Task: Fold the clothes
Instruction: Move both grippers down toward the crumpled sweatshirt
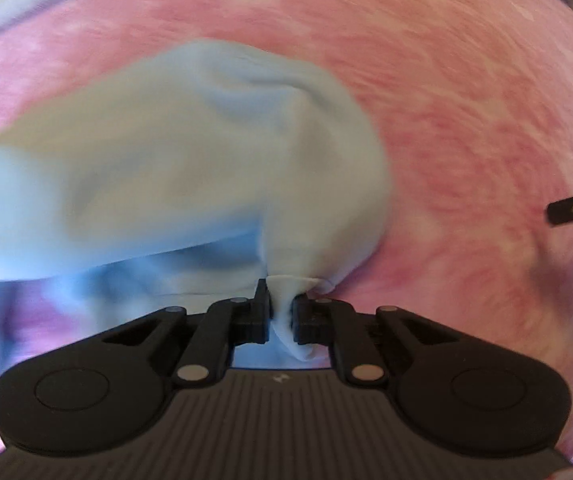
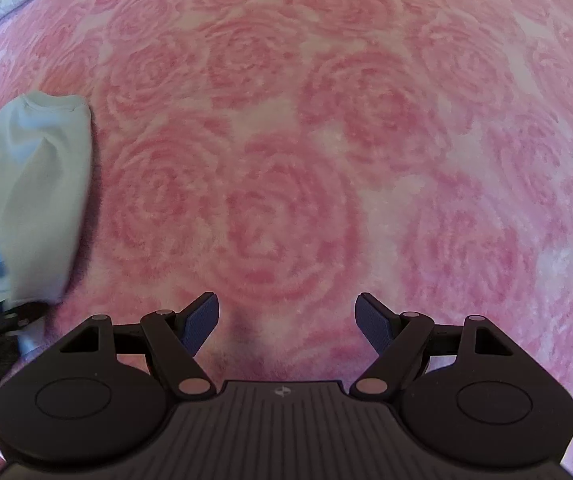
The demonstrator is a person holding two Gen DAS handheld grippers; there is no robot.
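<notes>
Left gripper (image 1: 280, 312) pinches soft pale-blue cloth (image 1: 190, 160); right gripper (image 2: 286, 320) spread over plush rose-patterned blanket (image 2: 326, 120).

Pale blue garment (image 1: 190, 160); pink rose-patterned blanket (image 2: 286, 140), seemingly plush.

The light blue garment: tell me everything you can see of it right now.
The light blue garment is soft, thin-looking cloth, bunched and wrinkled, not yet folded flat. The left gripper is shut on a pinched edge of it, lifting that part, which looks motion-blurred. The rest drapes onto the pink rose-patterned blanket. The right gripper is open, apart from it.
</notes>
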